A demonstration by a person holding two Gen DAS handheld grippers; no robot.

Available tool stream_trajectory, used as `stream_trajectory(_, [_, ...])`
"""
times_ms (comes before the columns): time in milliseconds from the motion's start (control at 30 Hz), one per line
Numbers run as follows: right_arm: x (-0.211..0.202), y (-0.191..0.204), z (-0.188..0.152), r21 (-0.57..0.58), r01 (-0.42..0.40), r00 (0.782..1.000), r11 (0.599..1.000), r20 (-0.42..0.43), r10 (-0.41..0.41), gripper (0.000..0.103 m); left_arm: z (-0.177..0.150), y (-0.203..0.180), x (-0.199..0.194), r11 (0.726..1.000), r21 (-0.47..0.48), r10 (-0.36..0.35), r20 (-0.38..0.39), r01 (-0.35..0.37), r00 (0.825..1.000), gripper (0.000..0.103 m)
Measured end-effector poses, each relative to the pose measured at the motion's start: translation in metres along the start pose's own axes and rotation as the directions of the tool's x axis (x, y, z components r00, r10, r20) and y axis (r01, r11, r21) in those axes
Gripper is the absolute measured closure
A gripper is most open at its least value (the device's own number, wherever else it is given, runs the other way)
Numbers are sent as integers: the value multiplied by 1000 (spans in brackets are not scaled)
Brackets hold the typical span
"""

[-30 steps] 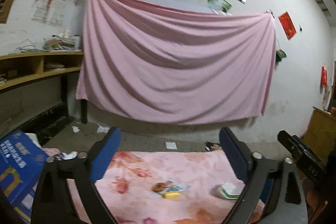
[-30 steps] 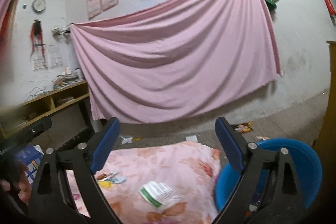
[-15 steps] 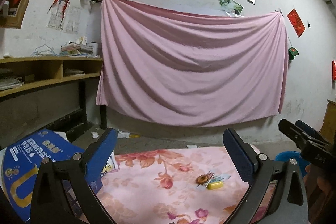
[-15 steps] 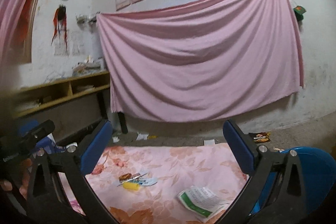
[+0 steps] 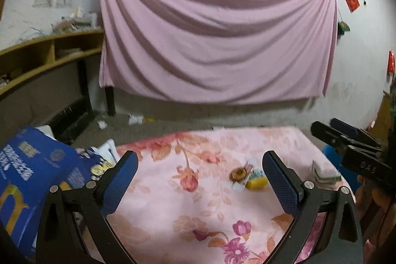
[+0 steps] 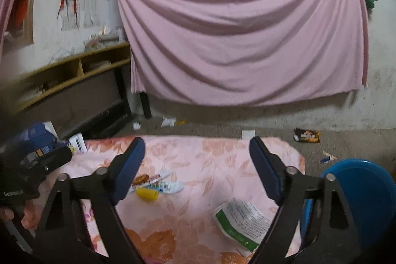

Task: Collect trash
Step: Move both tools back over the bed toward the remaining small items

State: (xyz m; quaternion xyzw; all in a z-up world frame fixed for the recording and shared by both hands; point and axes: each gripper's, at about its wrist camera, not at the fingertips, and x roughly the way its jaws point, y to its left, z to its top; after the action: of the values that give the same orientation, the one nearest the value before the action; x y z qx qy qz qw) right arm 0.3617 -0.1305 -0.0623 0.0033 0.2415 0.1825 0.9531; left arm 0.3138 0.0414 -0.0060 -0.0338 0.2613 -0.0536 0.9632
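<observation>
A small pile of wrappers [image 5: 243, 173] with a yellow piece [image 5: 256, 182] lies on the pink floral cloth [image 5: 198, 202]; it also shows in the right wrist view [image 6: 158, 183]. A green and white paper leaflet [image 6: 243, 219] lies on the cloth near its right edge, seen edge-on in the left wrist view [image 5: 325, 173]. My left gripper [image 5: 200, 180] is open and empty above the cloth, left of the wrappers. My right gripper [image 6: 196, 170] is open and empty, between the wrappers and the leaflet.
A blue bin [image 6: 363, 197] stands right of the cloth. A blue printed box [image 5: 32, 172] stands at its left. Loose litter [image 6: 307, 135] lies on the concrete floor. A pink sheet [image 5: 217, 41] hangs on the back wall; a wooden shelf [image 5: 47, 58] runs along the left.
Both grippers have tilted down and come closer over the cloth. The wrappers and leaflet now sit nearer in both views. Both stay open.
</observation>
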Motion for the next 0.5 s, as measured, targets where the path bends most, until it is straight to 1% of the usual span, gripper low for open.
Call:
stream_trajectory(33, [4,1,-1,-6,-4,1000,1000,-19,4,8,0,-1,5,1000,5,-13,-24,14,1000,7])
stream_trajectory(100, [16,3,-3,-21,-19,997,1000,-74,17,12,0,-4,14,999,13,-33,-70,34,997,21])
stream_trajectory(133, [19,4,-3,-24,-25,995,999,-95,23,14,-1,-5,20,999,19,-47,-101,49,994,24])
stream_trajectory(200, [30,3,-6,-21,-33,988,999,-149,29,20,-4,-9,31,997,25,-64,-158,69,985,35])
stream_trajectory(233, [34,2,-6,-17,-31,985,999,-167,28,26,-6,-10,36,996,25,-75,-184,81,980,38])
stream_trajectory(267, [39,0,-6,-8,-40,981,999,-192,37,30,-6,-11,41,995,23,-89,-210,95,974,44])
stream_trajectory(300, [43,-3,-7,4,-46,976,999,-214,46,32,-7,-11,46,994,17,-104,-237,111,966,47])
stream_trajectory(333, [47,-5,-6,12,-47,972,999,-230,49,37,-9,-11,51,992,8,-116,-262,122,958,49])
stream_trajectory(367, [51,-7,-7,22,-51,967,998,-249,55,39,-10,-10,55,991,-1,-126,-278,130,952,54])
stream_trajectory(400, [54,-6,-7,28,-55,963,998,-261,60,40,-10,-10,61,989,-15,-145,-299,147,943,57])
stream_trajectory(433, [57,-8,-8,35,-57,958,998,-280,65,41,-11,-10,64,987,-27,-160,-316,159,935,58])
stream_trajectory(500, [61,-7,-9,41,-61,951,997,-300,70,42,-14,-11,75,982,-43,-187,-360,184,914,62])
